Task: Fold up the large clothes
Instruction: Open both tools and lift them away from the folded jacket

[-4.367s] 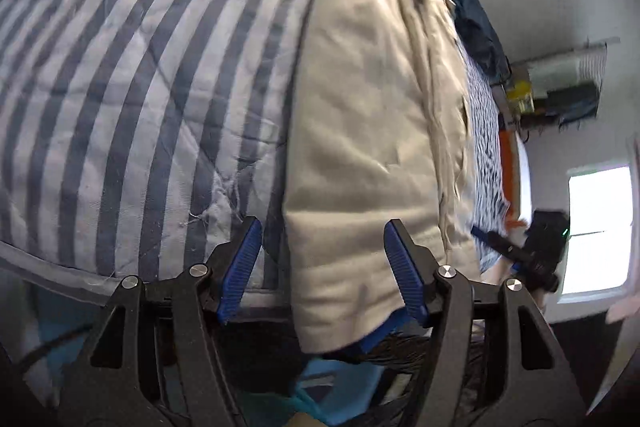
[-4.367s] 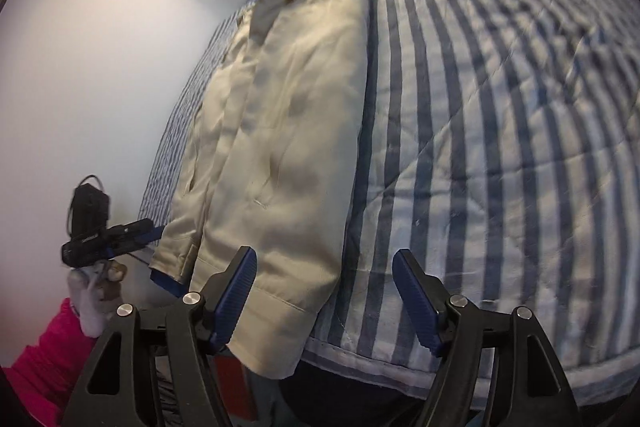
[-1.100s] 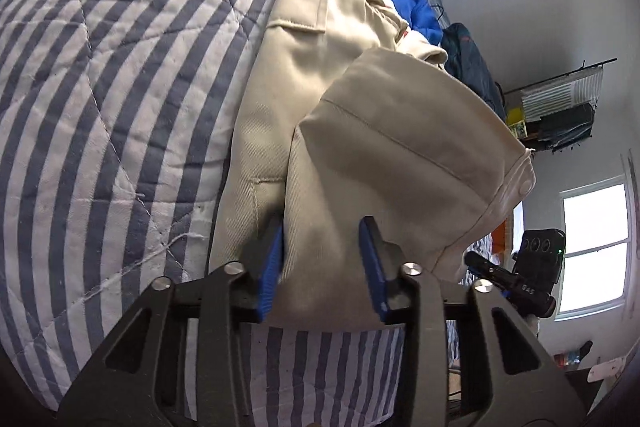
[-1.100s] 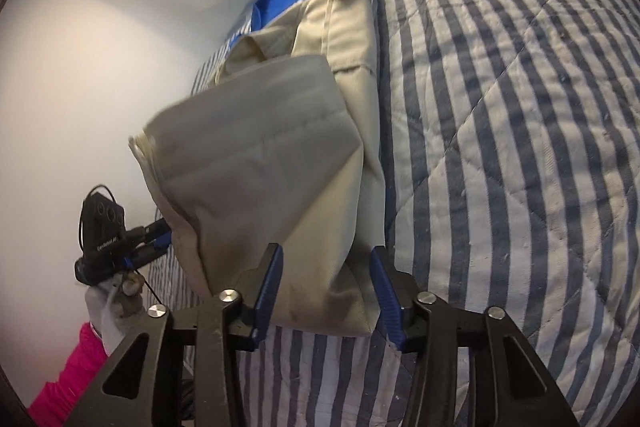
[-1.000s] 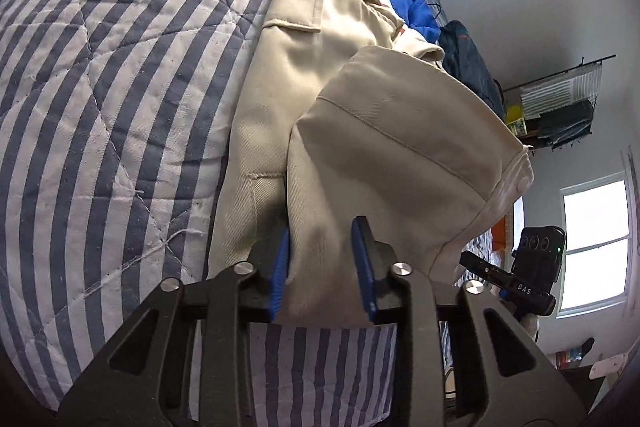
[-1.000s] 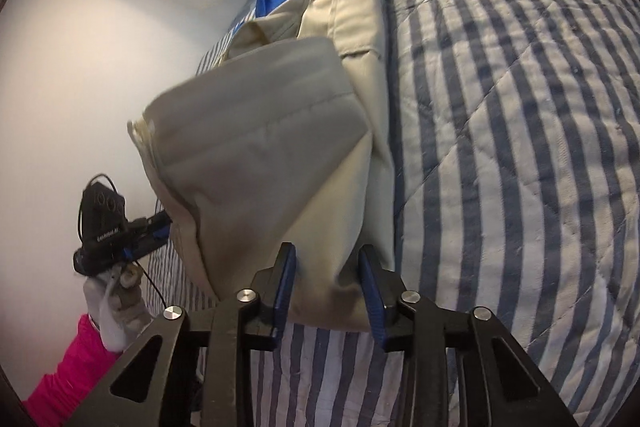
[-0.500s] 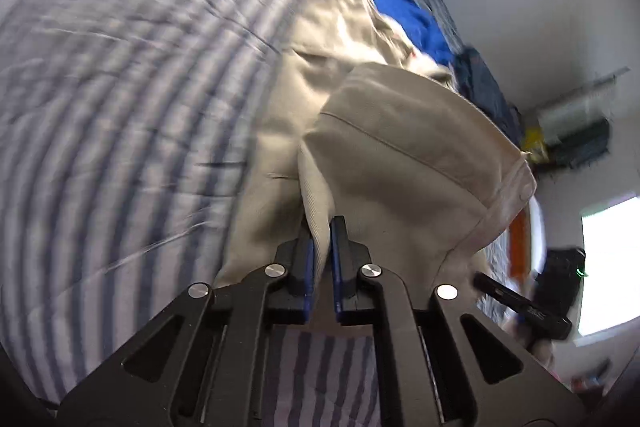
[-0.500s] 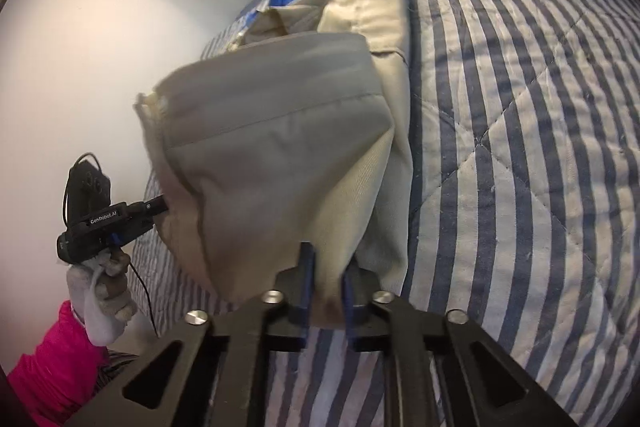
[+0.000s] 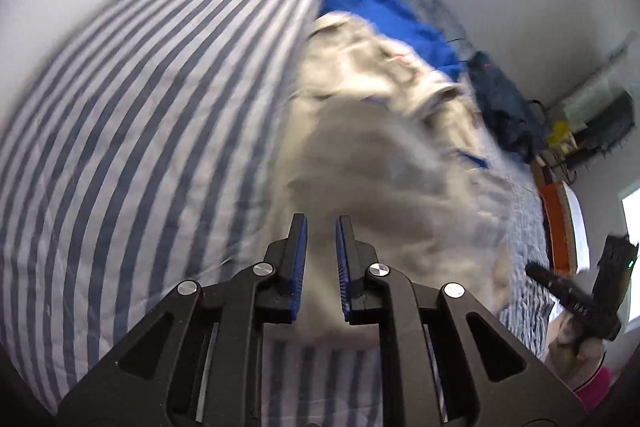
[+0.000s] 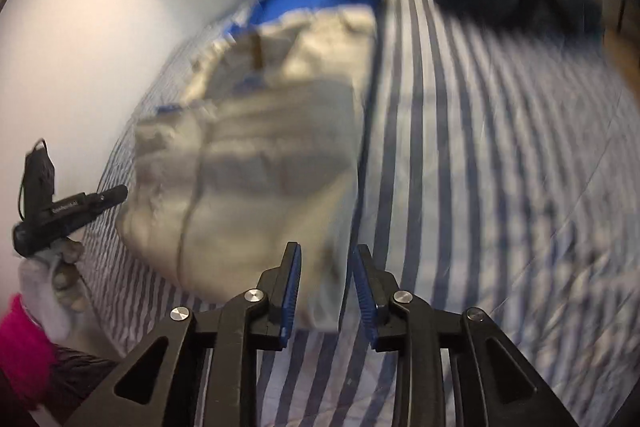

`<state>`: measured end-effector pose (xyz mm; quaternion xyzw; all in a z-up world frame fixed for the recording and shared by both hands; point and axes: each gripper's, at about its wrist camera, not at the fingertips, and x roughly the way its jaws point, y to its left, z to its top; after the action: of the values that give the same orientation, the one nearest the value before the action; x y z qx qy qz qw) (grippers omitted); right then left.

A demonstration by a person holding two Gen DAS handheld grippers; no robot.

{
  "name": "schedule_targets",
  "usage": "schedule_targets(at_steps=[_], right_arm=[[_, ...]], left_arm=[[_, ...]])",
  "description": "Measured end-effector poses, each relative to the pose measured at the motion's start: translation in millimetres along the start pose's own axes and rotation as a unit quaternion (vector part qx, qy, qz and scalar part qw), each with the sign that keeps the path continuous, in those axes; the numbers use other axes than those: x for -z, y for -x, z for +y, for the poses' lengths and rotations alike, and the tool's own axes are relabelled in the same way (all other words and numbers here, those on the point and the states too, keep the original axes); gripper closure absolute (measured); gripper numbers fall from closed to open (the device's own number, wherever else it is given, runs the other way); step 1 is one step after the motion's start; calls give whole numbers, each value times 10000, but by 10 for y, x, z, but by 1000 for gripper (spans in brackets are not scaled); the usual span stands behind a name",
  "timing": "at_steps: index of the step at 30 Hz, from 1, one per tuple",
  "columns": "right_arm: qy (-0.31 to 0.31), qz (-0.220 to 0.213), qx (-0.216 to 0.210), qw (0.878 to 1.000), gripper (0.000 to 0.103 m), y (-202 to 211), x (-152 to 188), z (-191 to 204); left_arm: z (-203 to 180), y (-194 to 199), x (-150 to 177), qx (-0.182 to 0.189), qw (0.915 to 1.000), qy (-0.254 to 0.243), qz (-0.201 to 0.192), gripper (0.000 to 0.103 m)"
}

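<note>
Trousers (image 9: 384,187) beige, folded, on striped quilt (image 9: 140,147); long axis runs away from fingers toward blue garment (image 9: 384,15). Left gripper (image 9: 320,259) and right gripper (image 10: 326,287) opening over near fold, cloth showing in each narrow gap, pads clear; both equally near.

We see matt beige woven cloth in the trousers (image 9: 384,183), soft and creased. The striped bedspread (image 9: 140,131) is quilted cotton-like fabric. Our left gripper (image 9: 321,259) and right gripper (image 10: 326,287) show matt black plastic, ribbed blue pads and shiny metal screws.

Beige trousers (image 9: 384,179) on a blue-and-white striped quilt (image 9: 140,131)
</note>
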<state>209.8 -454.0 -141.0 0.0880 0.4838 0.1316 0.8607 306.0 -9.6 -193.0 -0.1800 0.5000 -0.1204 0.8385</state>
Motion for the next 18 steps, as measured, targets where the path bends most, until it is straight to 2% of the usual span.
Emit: schedule_targets(at_steps=[3, 5, 7, 10, 12, 13, 15, 18], right_arm=[[655, -502, -24, 9966, 74, 29, -132, 316], [1118, -588, -191, 9918, 74, -82, -217, 541], [1294, -468, -193, 9903, 75, -259, -286, 645], [1117, -288, -137, 9932, 75, -527, -397, 611], [959, -122, 80, 9953, 76, -695, -453, 533], [887, 1, 204, 9959, 80, -789, -464, 472], [788, 342, 258, 9960, 84, -1003, -441, 380], [1025, 326, 249, 9939, 84, -1043, -376, 371]], left_arm=[[-294, -117, -131, 19, 9984, -566, -46, 91], [-381, -280, -191, -13, 9973, -725, 84, 91], [-404, -463, -291, -64, 9972, -724, 198, 91], [-386, -679, -340, -68, 9966, -758, 307, 91], [-373, -822, -364, -101, 9950, -929, 360, 91], [-355, -888, -364, -91, 9942, -1013, 360, 91], [-271, -929, -342, 118, 9957, -869, 311, 91], [-151, -929, -335, 391, 9963, -707, 279, 91]])
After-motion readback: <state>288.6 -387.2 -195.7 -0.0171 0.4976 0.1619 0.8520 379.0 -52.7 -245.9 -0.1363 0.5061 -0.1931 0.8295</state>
